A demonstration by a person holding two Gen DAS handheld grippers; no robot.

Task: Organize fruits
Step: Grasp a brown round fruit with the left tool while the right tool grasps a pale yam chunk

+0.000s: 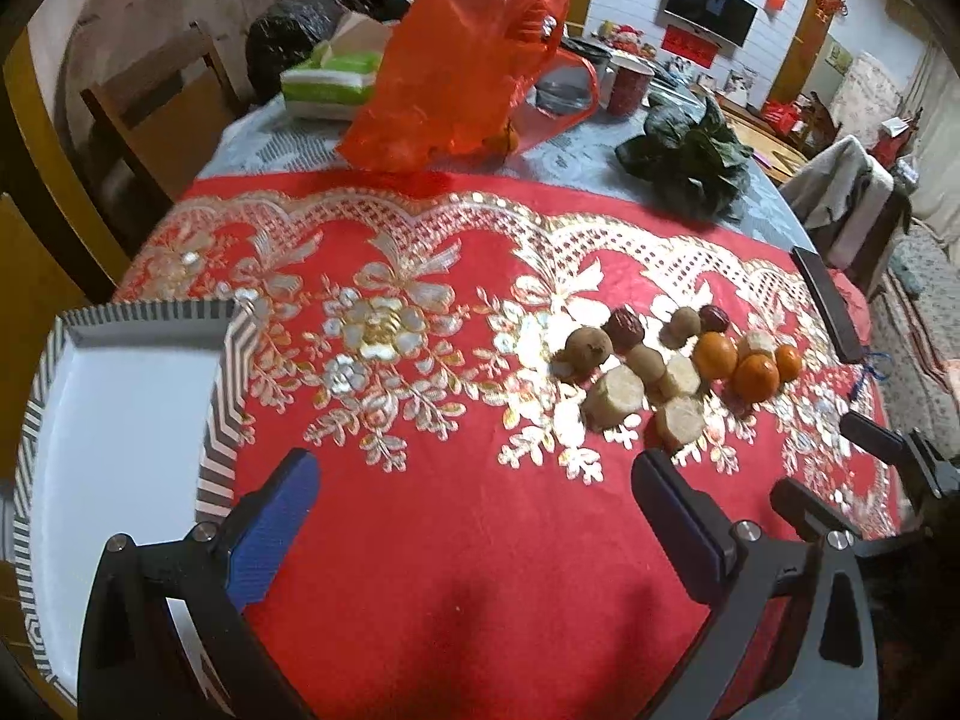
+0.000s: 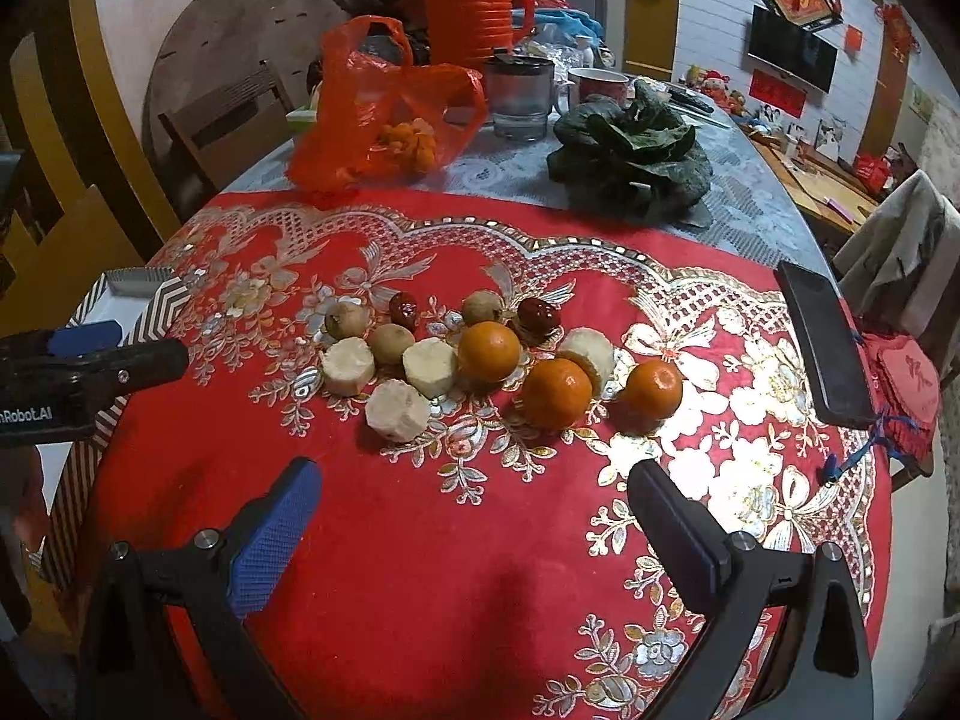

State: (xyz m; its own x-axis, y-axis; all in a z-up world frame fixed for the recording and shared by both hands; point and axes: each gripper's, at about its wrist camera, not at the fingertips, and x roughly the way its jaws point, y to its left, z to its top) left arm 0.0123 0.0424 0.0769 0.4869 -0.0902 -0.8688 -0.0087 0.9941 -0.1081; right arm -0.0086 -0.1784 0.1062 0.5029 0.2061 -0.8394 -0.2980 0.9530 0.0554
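Nothing sorted yet: the striped tray (image 1: 129, 414) holds nothing, all fruit (image 2: 489, 354) lies loose right of it, left gripper (image 1: 474, 516) and right gripper (image 2: 471, 516) both gape wide, unloaded.

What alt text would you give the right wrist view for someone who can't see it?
The open right gripper hovers empty above a red embroidered tablecloth, facing a cluster of three oranges, pale cut chunks, brown round fruits and two red dates. The left gripper and a striped tray sit at the left edge, a black phone at the right.
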